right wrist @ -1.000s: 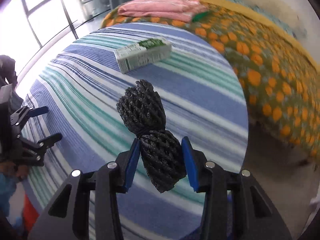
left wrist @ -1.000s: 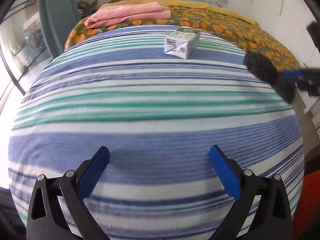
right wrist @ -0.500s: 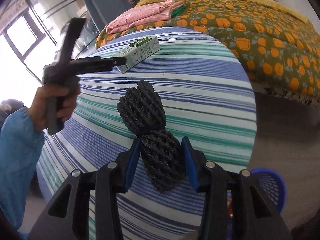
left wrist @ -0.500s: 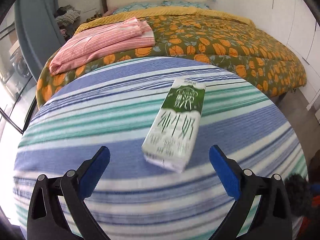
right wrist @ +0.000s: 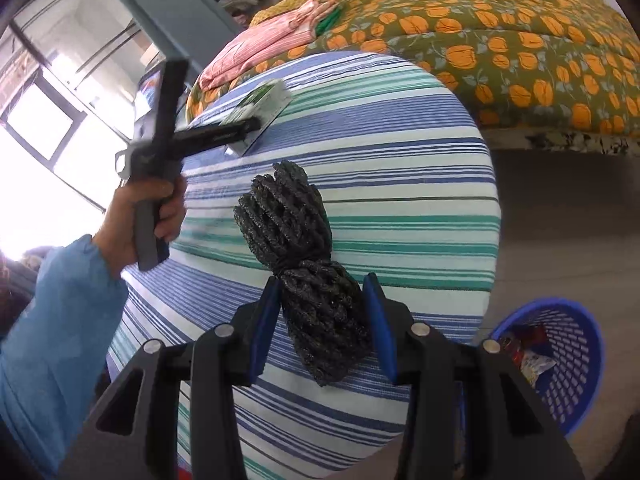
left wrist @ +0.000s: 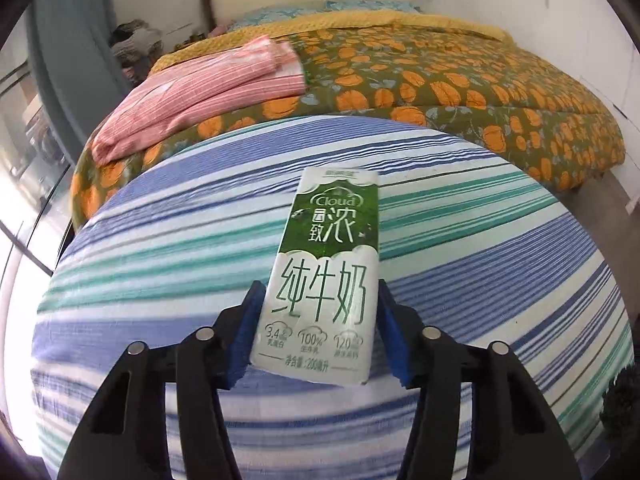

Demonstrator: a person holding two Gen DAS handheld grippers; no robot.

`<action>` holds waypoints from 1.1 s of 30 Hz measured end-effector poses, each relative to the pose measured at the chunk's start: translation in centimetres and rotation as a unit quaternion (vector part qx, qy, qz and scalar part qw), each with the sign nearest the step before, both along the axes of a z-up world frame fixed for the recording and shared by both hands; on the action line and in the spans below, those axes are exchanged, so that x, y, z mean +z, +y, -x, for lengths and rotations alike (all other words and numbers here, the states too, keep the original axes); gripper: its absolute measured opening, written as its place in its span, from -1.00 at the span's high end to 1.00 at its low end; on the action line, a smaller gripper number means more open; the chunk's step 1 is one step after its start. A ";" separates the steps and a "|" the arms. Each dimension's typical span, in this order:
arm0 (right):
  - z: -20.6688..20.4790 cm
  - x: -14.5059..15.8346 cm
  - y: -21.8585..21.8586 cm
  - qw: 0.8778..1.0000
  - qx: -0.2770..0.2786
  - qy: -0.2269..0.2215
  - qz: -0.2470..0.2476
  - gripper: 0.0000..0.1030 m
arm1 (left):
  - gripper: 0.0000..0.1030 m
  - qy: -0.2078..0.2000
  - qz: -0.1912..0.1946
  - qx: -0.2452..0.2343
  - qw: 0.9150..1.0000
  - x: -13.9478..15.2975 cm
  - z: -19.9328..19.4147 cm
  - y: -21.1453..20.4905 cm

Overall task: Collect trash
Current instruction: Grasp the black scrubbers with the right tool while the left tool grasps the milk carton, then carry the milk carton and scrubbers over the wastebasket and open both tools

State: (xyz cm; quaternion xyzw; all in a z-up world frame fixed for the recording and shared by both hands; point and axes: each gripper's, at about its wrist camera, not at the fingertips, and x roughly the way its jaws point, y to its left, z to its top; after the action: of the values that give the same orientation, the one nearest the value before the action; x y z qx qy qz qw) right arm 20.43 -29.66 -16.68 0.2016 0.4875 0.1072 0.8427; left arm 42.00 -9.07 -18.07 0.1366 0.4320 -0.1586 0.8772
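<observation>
A green and white milk carton (left wrist: 326, 276) lies on the striped round table (left wrist: 160, 264). My left gripper (left wrist: 320, 328) is shut on the carton's near end, blue pads on both its sides. The right wrist view shows the same carton (right wrist: 260, 110) held at the table's far side by the left gripper (right wrist: 244, 130). My right gripper (right wrist: 322, 320) is shut on a black foam net bundle (right wrist: 304, 264) and holds it above the table's near edge. A blue mesh trash basket (right wrist: 560, 360) stands on the floor at the lower right.
A bed with an orange pumpkin-print cover (left wrist: 460, 88) lies just behind the table, with a folded pink striped cloth (left wrist: 200, 88) on it. Windows (right wrist: 48, 128) run along the left. The basket holds some wrappers (right wrist: 528, 352). Grey floor (right wrist: 568, 208) lies right of the table.
My left gripper moved forward to the carton and closed on it. My right gripper kept the net bundle and swung right, bringing the blue basket into view.
</observation>
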 end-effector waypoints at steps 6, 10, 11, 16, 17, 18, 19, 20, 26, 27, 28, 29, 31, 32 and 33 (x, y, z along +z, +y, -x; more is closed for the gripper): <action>-0.2 0.5 -0.9 0.998 -0.052 0.010 -0.037 0.19 | -0.02 0.011 0.010 0.049 0.999 1.7 6.8 4.8; -0.5 0.5 0.5 0.996 -0.063 0.020 -0.059 0.19 | -0.02 0.018 0.011 0.054 0.998 1.9 13.3 7.6; -0.5 0.4 1.2 0.996 -0.061 0.022 -0.059 0.19 | -0.02 0.019 0.016 0.057 0.998 1.9 14.8 8.3; -0.2 -0.3 4.8 0.998 -0.046 0.033 -0.031 0.13 | -0.03 0.028 0.049 0.074 0.996 1.6 20.0 10.6; -0.1 -0.5 5.3 0.998 -0.042 0.036 -0.021 0.10 | -0.12 0.029 0.050 0.073 0.996 1.5 20.5 10.8; 0.1 -0.7 5.6 0.998 -0.038 0.040 -0.016 0.10 | -0.19 0.031 0.050 0.069 0.996 1.4 21.0 10.9; 0.3 -0.9 5.9 0.998 -0.033 0.043 -0.011 0.06 | -0.32 0.033 0.049 0.062 0.996 1.3 21.3 11.0; 0.4 -1.0 6.0 0.999 -0.028 0.045 -0.006 -0.03 | -0.41 0.034 0.048 0.056 0.997 1.2 21.6 11.1; 1.1 -0.1 6.7 0.996 0.035 0.044 0.072 -0.35 | -0.70 0.032 0.054 0.014 0.998 2.4 21.1 11.2; 0.9 0.1 7.0 0.994 0.045 0.042 0.089 -0.37 | -0.71 0.031 0.053 0.010 0.998 2.6 20.9 11.0; 0.9 0.3 7.1 0.992 0.054 0.041 0.105 -0.39 | -0.72 0.032 0.049 0.004 0.998 2.8 20.4 10.8; 0.7 0.5 7.3 0.990 0.061 0.041 0.117 -0.39 | -0.72 0.036 0.045 -0.002 0.998 2.8 19.9 10.4; 0.1 0.6 7.6 0.988 0.064 0.042 0.133 -0.39 | -0.72 0.048 0.033 -0.007 0.998 2.5 18.8 9.9; -0.3 0.7 7.7 0.987 0.063 0.041 0.141 -0.39 | -0.72 0.054 0.029 -0.006 0.998 2.3 18.2 9.7; -0.7 0.8 7.9 0.986 0.062 0.039 0.148 -0.39 | -0.72 0.058 0.024 -0.001 0.998 2.1 17.7 9.6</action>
State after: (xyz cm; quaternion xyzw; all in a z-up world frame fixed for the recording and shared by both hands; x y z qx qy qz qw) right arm 21.10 -21.76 -15.93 0.0477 0.5423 0.0778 0.8352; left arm 24.29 0.56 -15.94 0.1065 0.4783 -0.1774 0.8535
